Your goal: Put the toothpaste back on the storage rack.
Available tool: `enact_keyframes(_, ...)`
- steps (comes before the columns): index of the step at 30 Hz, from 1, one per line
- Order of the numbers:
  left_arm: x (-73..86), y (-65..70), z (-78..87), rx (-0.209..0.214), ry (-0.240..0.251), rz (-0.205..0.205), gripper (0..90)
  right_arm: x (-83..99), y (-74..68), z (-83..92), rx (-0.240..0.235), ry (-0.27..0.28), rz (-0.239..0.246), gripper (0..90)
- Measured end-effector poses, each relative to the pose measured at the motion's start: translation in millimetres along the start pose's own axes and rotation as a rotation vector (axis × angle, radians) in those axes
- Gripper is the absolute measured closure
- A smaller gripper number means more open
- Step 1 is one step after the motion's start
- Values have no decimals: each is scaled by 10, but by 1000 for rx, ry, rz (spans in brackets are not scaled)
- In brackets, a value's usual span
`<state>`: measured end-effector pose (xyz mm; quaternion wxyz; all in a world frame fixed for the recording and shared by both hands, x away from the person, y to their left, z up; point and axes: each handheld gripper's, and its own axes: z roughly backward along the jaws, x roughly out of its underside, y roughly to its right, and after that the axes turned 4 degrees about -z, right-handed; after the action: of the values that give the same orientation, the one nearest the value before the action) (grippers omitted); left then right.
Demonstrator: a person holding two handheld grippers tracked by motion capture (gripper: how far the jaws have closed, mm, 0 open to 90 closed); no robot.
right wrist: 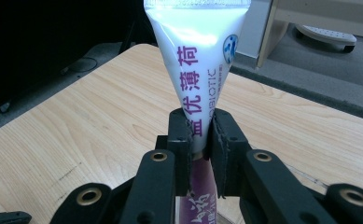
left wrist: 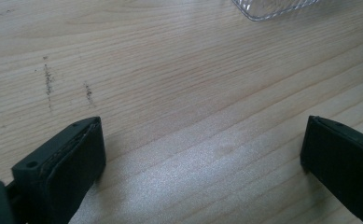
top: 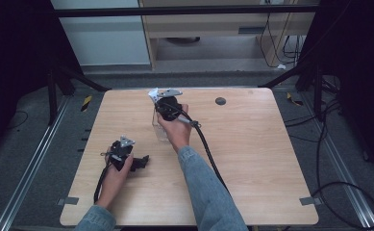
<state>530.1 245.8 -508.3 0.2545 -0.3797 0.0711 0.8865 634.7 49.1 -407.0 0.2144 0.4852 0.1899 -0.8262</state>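
Note:
A white toothpaste tube point(right wrist: 198, 60) with purple lettering stands upright, crimped end up, between the pads of my right gripper point(right wrist: 200, 133), which is shut on it. In the high view that right gripper point(top: 161, 102) holds the tube point(top: 153, 95) over a clear glass cup point(top: 159, 129) near the table's far middle. My left gripper point(top: 141, 161) rests low on the wooden table point(top: 252, 159) at the near left. Its black jaws stand wide apart over bare wood, so the left gripper point(left wrist: 202, 154) is open and empty. A corner of the clear cup point(left wrist: 272, 7) shows ahead of it.
A small dark round disc point(top: 220, 101) lies on the table toward the far right. Black cables trail from both grippers. Beyond the table are a metal frame, grey floor and a wooden cabinet point(top: 213, 29).

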Motion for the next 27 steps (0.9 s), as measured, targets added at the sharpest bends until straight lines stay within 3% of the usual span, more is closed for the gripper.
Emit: enact_keyframes(27,0,0,0,0,0,0,0,16,0,6,-12,-2,-9,784)
